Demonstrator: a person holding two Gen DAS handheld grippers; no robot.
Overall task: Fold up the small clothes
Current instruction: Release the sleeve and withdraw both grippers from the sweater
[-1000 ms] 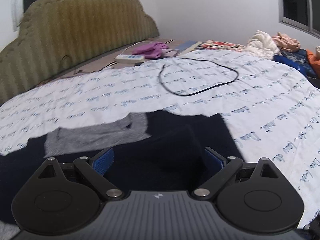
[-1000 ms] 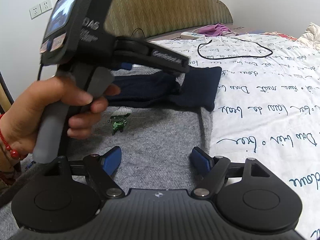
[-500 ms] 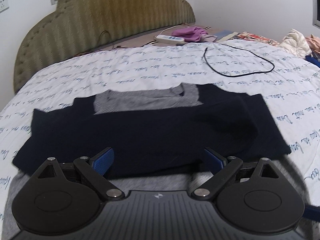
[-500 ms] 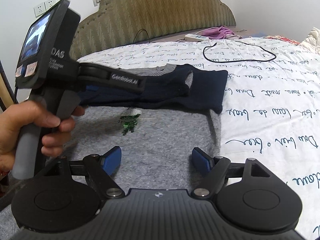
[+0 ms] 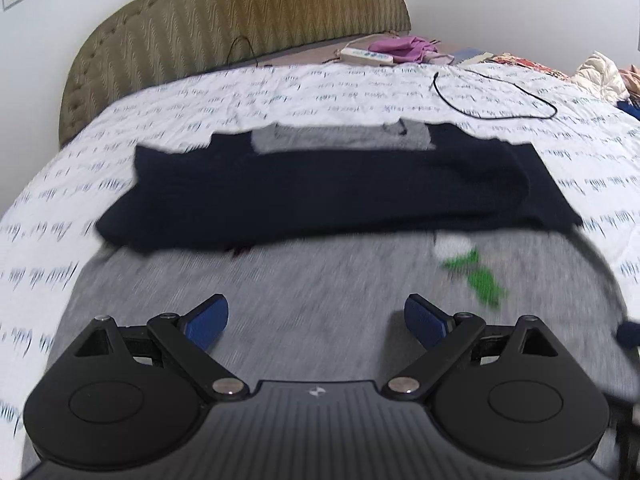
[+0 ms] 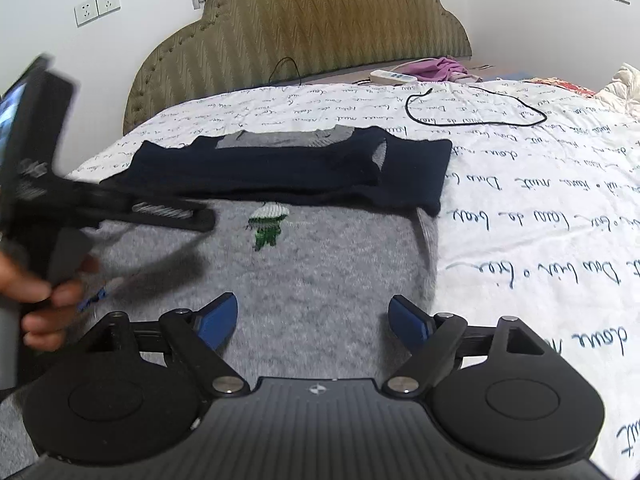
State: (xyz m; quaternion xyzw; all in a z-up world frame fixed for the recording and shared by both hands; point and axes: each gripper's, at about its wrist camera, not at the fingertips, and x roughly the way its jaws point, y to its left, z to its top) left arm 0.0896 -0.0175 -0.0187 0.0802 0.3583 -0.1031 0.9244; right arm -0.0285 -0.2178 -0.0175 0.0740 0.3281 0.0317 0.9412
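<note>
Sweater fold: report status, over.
Left gripper open, empty. Right gripper open, empty. Grey sweater flat on bed, navy sleeves folded across the chest. Nothing in the way.

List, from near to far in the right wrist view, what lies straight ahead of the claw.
right claw → grey sweater body → green embroidered figure → folded navy sleeves → white script bedsheet → olive headboard

Sweater (image 6: pixel 320 280) on bed (image 6: pixel 520 208); cable (image 6: pixel 472 110) lies behind it.
</note>
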